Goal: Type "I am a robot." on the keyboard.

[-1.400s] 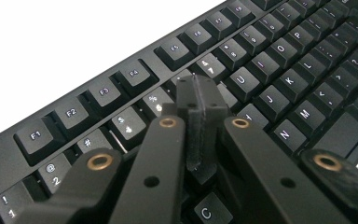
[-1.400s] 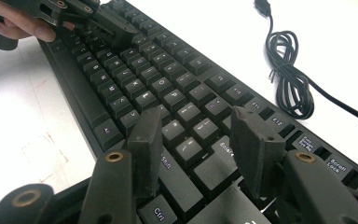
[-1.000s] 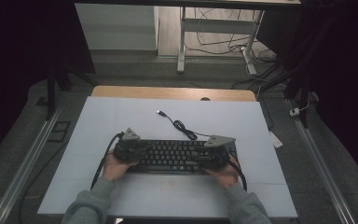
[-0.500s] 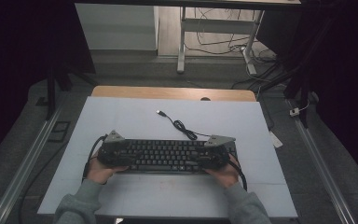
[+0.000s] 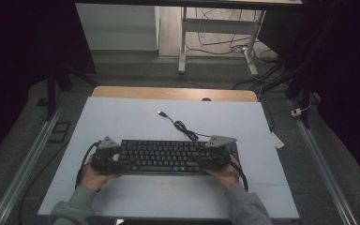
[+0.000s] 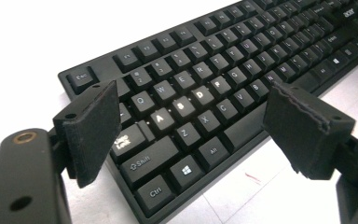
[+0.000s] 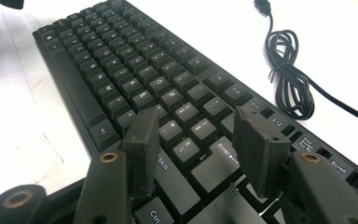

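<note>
A black keyboard (image 5: 168,157) lies across the white table top, its cable (image 5: 183,127) coiled behind it and ending in a USB plug (image 5: 161,113). My left gripper (image 5: 115,160) sits at the keyboard's left end. In the left gripper view my left gripper (image 6: 196,126) is open wide, its pads (image 6: 95,130) apart over the Caps Lock to C keys of the keyboard (image 6: 223,70). My right gripper (image 5: 212,160) is at the right end. In the right gripper view my right gripper (image 7: 196,140) stands open above the Enter and Shift keys of the keyboard (image 7: 121,70), beside the cable (image 7: 289,79).
The white table top (image 5: 168,197) has bare room in front of and behind the keyboard. A wooden edge (image 5: 168,93) runs along the back. Metal rails (image 5: 33,154) flank the table on the floor. Desk legs and loose cables (image 5: 243,51) lie beyond.
My left gripper has slid left along the keyboard, uncovering its left keys. The right gripper and the keyboard have stayed where they were.
</note>
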A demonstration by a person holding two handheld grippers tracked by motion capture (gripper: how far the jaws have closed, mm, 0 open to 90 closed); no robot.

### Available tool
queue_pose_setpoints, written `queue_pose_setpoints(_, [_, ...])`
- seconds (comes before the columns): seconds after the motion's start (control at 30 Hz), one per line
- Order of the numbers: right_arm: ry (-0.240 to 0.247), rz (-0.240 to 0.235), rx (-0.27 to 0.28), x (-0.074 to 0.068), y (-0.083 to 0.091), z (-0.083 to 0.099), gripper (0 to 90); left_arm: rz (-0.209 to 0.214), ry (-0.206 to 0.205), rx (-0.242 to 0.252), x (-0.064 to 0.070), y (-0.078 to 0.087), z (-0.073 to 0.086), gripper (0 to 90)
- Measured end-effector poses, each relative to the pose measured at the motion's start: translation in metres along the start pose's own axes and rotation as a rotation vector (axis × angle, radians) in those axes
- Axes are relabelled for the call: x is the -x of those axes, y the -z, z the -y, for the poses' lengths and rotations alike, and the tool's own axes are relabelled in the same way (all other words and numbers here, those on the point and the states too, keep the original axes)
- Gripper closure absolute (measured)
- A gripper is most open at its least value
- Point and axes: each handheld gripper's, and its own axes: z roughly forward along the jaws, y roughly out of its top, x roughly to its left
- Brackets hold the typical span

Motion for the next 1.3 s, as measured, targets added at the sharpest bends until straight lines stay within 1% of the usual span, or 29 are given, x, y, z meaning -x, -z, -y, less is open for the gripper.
queue_pose_setpoints(0.13, [0.003,-0.004,0.011,-0.002,0.000,-0.002,51.7,0.004,-0.009,-0.002,0.001,0.000,0.000,18.8])
queue_pose_setpoints(0.2, [0.007,-0.007,0.014,-0.004,0.000,-0.004,55.4,0.005,-0.010,-0.003,0.001,-0.001,0.000,18.8])
queue_pose_setpoints(0.33, [0.011,-0.051,0.019,-0.008,-0.001,-0.010,69.7,0.010,-0.013,-0.011,0.001,-0.002,0.000,18.8])
queue_pose_setpoints(0.37, [0.017,-0.058,0.013,-0.010,-0.002,-0.012,73.7,0.010,-0.016,-0.012,0.002,-0.003,0.000,18.7])
queue_pose_setpoints(0.43, [0.026,-0.088,0.004,-0.014,-0.007,-0.015,82.4,0.011,-0.018,-0.014,0.002,-0.003,0.000,18.7])
queue_pose_setpoints(0.5, [0.043,-0.107,-0.020,-0.019,-0.013,-0.018,89.4,0.011,-0.019,-0.014,0.002,-0.003,0.000,18.7])
queue_pose_setpoints(0.6, [0.061,-0.120,-0.055,-0.025,-0.023,-0.021,89.6,0.012,-0.020,-0.016,0.002,-0.003,0.000,18.7])
queue_pose_setpoints(0.67, [0.060,-0.130,-0.067,-0.028,-0.029,-0.022,89.5,0.011,-0.020,-0.017,0.002,-0.004,0.000,18.7])
queue_pose_setpoints(0.83, [0.065,-0.133,-0.100,-0.034,-0.041,-0.023,89.5,0.010,-0.023,-0.021,0.002,-0.004,0.001,18.5])
queue_pose_setpoints(0.97, [0.072,-0.124,-0.121,-0.036,-0.046,-0.023,89.5,0.010,-0.026,-0.025,0.002,-0.005,0.001,18.5])
queue_pose_setpoints(1.1, [0.061,-0.119,-0.134,-0.035,-0.046,-0.021,89.5,0.011,-0.027,-0.026,0.003,-0.006,0.001,18.4])
queue_pose_setpoints(1.3, [0.072,-0.109,-0.153,-0.035,-0.049,-0.019,89.5,0.013,-0.032,-0.031,0.003,-0.006,0.001,18.3])
